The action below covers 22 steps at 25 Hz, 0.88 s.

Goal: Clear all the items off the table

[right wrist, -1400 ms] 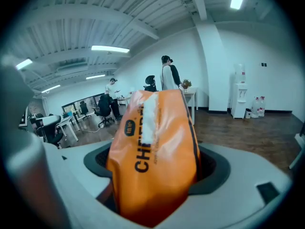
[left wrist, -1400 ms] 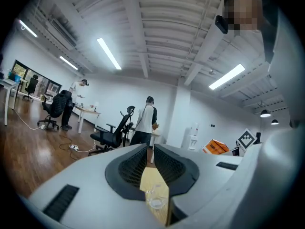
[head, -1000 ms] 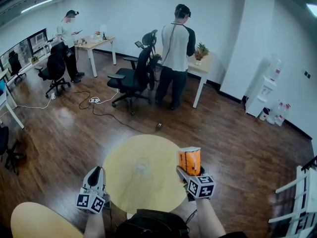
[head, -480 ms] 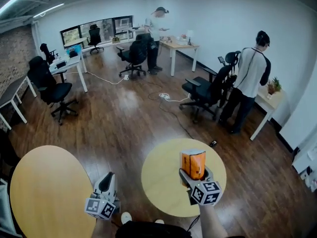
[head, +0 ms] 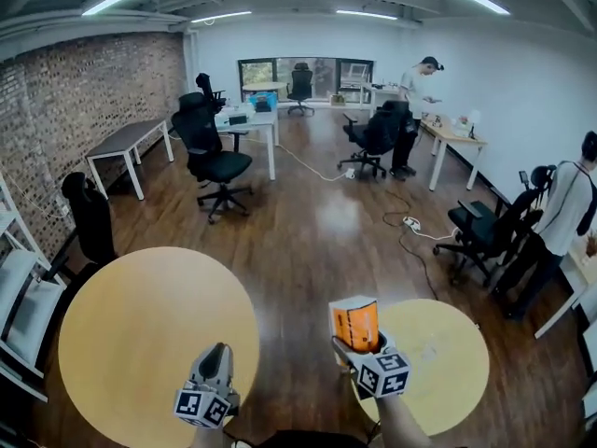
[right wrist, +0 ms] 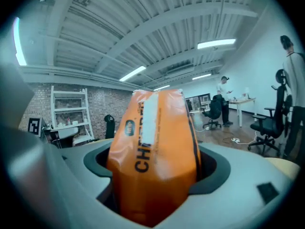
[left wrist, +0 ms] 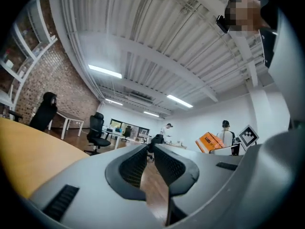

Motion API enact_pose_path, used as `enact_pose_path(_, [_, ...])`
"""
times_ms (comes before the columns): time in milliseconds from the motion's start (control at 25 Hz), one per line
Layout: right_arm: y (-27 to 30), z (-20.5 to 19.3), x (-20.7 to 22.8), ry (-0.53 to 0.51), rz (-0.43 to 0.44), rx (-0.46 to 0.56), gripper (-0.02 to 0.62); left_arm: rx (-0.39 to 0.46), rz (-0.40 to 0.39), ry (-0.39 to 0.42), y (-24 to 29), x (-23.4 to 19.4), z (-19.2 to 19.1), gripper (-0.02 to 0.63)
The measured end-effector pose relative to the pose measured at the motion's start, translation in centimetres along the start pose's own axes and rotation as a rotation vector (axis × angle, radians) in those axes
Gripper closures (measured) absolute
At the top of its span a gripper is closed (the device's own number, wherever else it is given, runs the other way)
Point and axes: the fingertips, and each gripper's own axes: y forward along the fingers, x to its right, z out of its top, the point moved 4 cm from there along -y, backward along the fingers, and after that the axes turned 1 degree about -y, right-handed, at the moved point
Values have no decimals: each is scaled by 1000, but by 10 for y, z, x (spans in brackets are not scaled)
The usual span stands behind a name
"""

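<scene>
My right gripper (head: 359, 341) (right wrist: 155, 168) is shut on an orange snack bag (head: 355, 323) (right wrist: 155, 151), which stands upright between the jaws. It hangs over the floor gap between two round yellow tables, at the left rim of the smaller table (head: 457, 385). A faint clear object (head: 432, 351) sits on that table, too small to tell. My left gripper (head: 214, 367) (left wrist: 151, 149) is shut with nothing in it, over the right front edge of the larger table (head: 140, 334). The bag (left wrist: 209, 141) also shows in the left gripper view at the right.
White shelving (head: 23, 297) stands at the far left by the brick wall. Black office chairs (head: 213, 161) and desks (head: 126, 143) fill the room beyond. Two people (head: 422, 87) stand at the right by desks. A cable (head: 410, 241) runs across the wood floor.
The view has swung left, bringing the larger table into sight. Both grippers have moved left off the smaller table. The orange bag stays held in the right gripper.
</scene>
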Motion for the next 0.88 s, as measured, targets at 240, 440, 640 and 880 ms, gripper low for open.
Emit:
enact_pose_path(240, [52, 3, -99, -74, 106, -20, 155, 41, 128, 16, -67, -94, 29, 569])
enact_pose_path(440, [93, -6, -167, -108, 152, -56, 155, 80, 227, 26, -126, -166, 55, 569])
enact_pose_path(640, [143, -20, -236, -161, 227, -116, 155, 90, 293, 104, -183, -221, 85, 569])
enact_pose_path(880, [203, -41, -300, -195, 312, -190, 155, 121, 468, 116, -247, -277, 111, 569])
